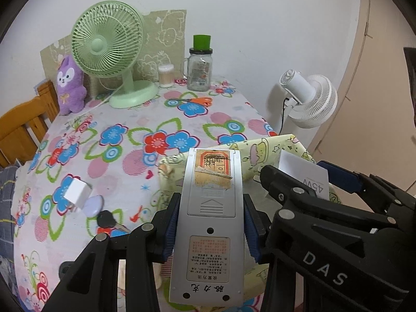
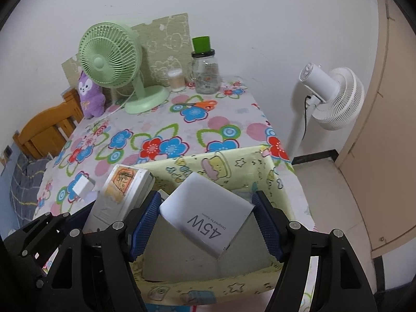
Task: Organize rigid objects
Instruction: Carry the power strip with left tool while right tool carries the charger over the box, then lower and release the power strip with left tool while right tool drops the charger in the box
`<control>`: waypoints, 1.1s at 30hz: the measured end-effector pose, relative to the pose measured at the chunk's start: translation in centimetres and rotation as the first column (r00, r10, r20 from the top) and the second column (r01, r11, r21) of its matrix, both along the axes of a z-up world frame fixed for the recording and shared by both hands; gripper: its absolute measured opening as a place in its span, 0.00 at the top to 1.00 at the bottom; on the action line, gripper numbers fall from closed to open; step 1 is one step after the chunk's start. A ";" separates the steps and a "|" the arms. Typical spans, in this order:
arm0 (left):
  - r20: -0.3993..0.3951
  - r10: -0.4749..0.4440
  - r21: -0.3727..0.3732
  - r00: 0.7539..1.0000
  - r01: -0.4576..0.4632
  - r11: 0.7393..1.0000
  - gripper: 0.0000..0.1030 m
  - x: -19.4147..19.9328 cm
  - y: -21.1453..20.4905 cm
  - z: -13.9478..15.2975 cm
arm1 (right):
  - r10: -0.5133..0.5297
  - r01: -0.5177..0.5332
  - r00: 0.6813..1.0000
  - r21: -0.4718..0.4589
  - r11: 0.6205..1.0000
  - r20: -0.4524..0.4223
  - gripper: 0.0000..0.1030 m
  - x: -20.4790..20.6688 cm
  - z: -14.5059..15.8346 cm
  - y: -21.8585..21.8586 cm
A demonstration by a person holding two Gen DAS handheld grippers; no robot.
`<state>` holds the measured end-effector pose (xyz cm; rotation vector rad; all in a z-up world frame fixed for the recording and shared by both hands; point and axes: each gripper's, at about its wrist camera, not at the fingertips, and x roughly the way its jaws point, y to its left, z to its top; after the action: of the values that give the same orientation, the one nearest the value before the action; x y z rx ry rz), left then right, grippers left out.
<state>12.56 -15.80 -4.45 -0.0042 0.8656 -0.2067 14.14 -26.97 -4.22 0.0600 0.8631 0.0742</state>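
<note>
My left gripper is shut on a grey remote control, held back side up with a torn sticker near its far end. My right gripper is shut on a white charger block marked 45W, gripped corner to corner between the blue pads. Both hang over an open yellow cartoon-print storage box at the table's near right corner. The remote shows to the left in the right wrist view. In the left wrist view the charger sits to the right.
A white plug, a lavender disc and a black-headed key lie on the flowered tablecloth. At the back stand orange scissors, a green fan, a jar and a purple plush. A white floor fan stands right.
</note>
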 end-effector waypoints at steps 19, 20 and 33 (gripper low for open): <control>-0.094 0.042 0.029 0.995 -0.039 0.999 0.55 2.0 -2.4 -3.2 | 0.011 -0.010 0.998 0.018 1.000 -0.055 0.28 2.8 -3.4 -1.7; -0.082 0.052 0.046 0.995 -0.048 0.998 0.55 1.9 -2.6 -3.2 | 0.010 -0.009 0.998 0.020 1.000 -0.059 0.28 2.9 -3.6 -1.8; -0.065 0.071 0.085 0.995 -0.065 0.994 0.43 2.2 -3.0 -3.5 | 0.015 -0.014 0.999 0.025 1.000 -0.043 0.27 3.2 -4.0 -1.7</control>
<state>14.75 -18.84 -7.91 0.0370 0.9399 -0.1068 17.30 -28.69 -8.25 0.0784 0.9059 0.0969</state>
